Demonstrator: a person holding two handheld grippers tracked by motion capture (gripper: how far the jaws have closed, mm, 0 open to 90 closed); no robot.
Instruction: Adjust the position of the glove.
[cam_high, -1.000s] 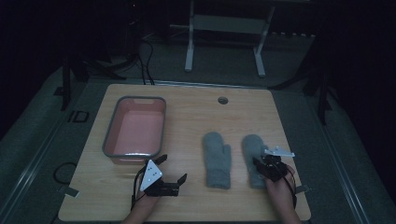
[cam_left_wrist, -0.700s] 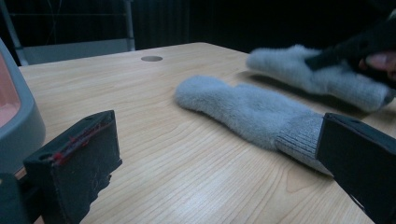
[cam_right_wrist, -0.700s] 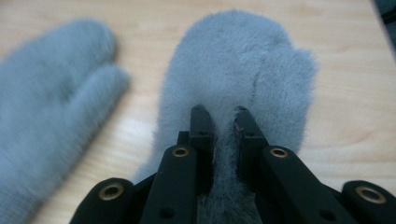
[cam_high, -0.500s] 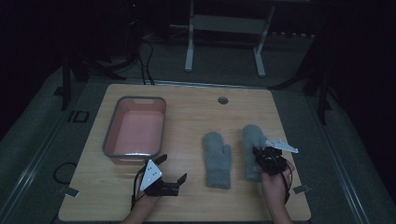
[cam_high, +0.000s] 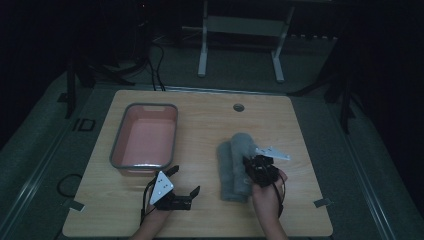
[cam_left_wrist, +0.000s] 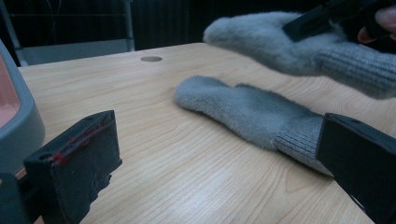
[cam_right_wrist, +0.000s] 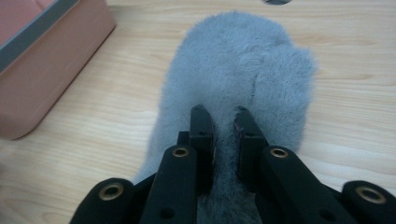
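In the right gripper view, the right gripper (cam_right_wrist: 223, 122) is pinching a fold of a grey fuzzy mitten, the held mitten (cam_right_wrist: 238, 65), its two black jaws drawn close with only a thin ridge of fur showing between them. That mitten is filling the centre of this view, its rounded tip pointing toward the top edge, and a pink tub (cam_right_wrist: 44, 60) with a grey rim is sitting in the upper left corner on the wooden table (cam_right_wrist: 355, 84).

In the left gripper view, the held mitten (cam_left_wrist: 280, 44) is hanging clear of the table in the upper right, tilted, with a black jaw pressing on its top. Beneath it a second mitten (cam_left_wrist: 252, 114) is lying flat on the wood at centre right, its ribbed cuff reaching the jaw at the lower right. The left gripper (cam_left_wrist: 205, 172) is standing with its jaws spread wide and nothing between them.

In the high view, the right gripper (cam_high: 252, 167) is sitting right of centre over the two mittens, which are overlapping there. The left gripper (cam_high: 185, 181) is resting low and left of centre, just below the tub (cam_high: 116, 150), well apart from the mittens. A hand (cam_high: 267, 192) is coming in from the bottom edge behind the right gripper.
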